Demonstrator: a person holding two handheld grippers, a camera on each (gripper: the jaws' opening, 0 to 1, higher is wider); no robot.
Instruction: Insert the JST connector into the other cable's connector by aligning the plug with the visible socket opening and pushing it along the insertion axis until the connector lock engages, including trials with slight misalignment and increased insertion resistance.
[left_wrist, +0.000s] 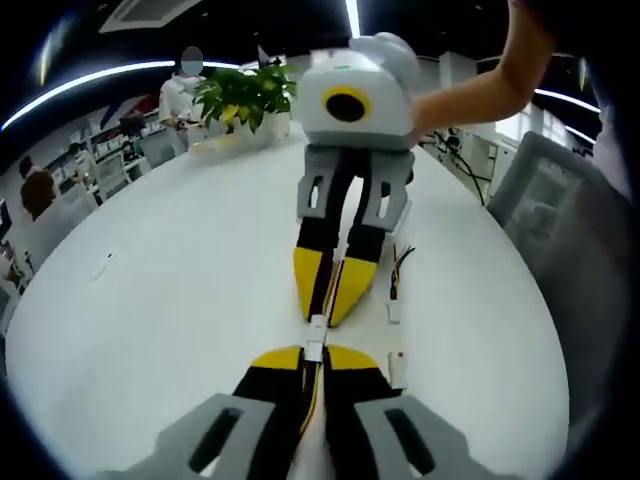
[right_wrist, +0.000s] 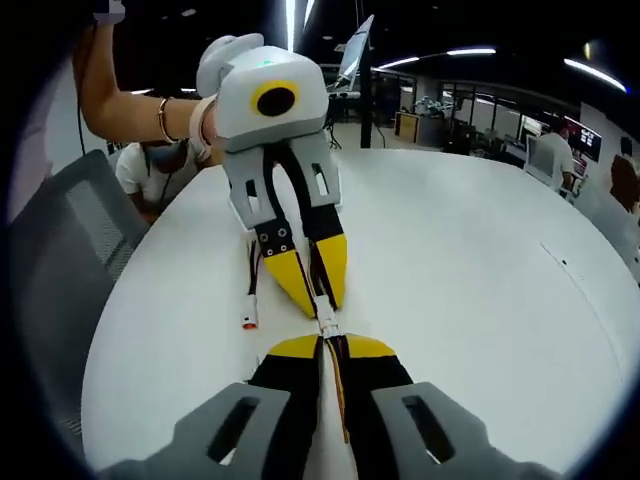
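left tongs and right tongs each pinching a cable end, white connectors touching; insertion looking underway, lock engagement unclear.

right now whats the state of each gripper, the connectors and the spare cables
left gripper: shut on its cable
right gripper: shut on its cable
white connectors: meeting between the tips, lock cannot be told
spare cables: lying loose on the white table

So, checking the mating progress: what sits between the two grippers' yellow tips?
In the left gripper view, the white connectors, meeting between the left gripper and right gripper.
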